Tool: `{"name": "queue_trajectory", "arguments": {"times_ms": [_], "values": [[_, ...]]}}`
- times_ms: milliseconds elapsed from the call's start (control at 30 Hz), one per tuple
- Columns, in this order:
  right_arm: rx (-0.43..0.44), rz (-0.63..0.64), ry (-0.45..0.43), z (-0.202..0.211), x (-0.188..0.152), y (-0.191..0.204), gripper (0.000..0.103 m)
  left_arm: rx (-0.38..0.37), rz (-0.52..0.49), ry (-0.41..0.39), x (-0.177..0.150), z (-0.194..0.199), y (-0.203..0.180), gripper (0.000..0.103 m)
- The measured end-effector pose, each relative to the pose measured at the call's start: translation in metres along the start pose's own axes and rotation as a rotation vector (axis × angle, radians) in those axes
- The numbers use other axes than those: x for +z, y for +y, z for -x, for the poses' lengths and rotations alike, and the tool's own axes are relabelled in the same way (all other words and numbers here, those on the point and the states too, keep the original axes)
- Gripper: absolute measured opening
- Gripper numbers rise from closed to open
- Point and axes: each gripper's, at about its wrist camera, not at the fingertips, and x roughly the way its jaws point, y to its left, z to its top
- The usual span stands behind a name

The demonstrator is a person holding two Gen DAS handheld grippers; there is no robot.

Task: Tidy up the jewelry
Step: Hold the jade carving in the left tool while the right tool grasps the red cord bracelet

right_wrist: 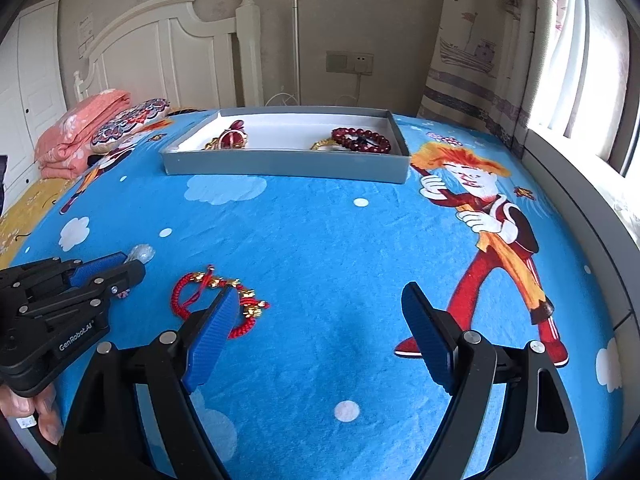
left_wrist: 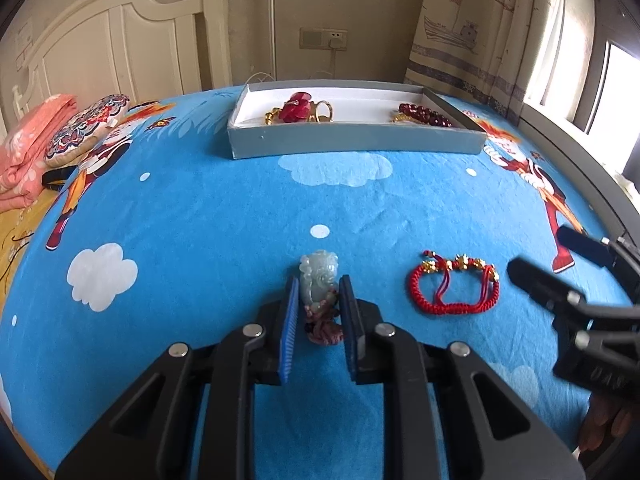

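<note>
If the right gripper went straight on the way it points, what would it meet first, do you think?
Probably only bare blue bedsheet: the right gripper is open, the red bracelet sits left of its line, and the grey tray lies far ahead.

home bedroom, bed with blue cartoon-print sheet (right_wrist: 320,248), white carved headboard (right_wrist: 160,52), folded pink quilt (right_wrist: 80,128), patterned pillow (left_wrist: 86,128), ship-print curtain (right_wrist: 472,40) beside window (right_wrist: 580,60), wall outlet (right_wrist: 350,62)
</note>
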Motion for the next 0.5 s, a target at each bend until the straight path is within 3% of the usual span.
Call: {"name": "queue_trajectory", "arguments": {"times_ms": [333, 400, 467, 500], "values": [[0.088, 0.084, 0.065, -0.012, 0.003, 0.034, 0.076, -0.009, 0.046, -0.023, 0.000, 0.004, 0.012, 0.020], [0.105, 0.098, 0.085, -0.018, 0.005, 0.040, 0.063, -0.012, 0.050, -0.025, 0.000, 0.003, 0.014, 0.020], [0.115, 0.104, 0.114, -0.025, 0.006, 0.044, 0.040, -0.017, 0.054, -0.028, 0.000, 0.004, 0.017, 0.020], [0.108, 0.105, 0.118, -0.028, 0.007, 0.045, 0.037, -0.019, 0.056, -0.029, 0.000, 0.004, 0.018, 0.020]]}}
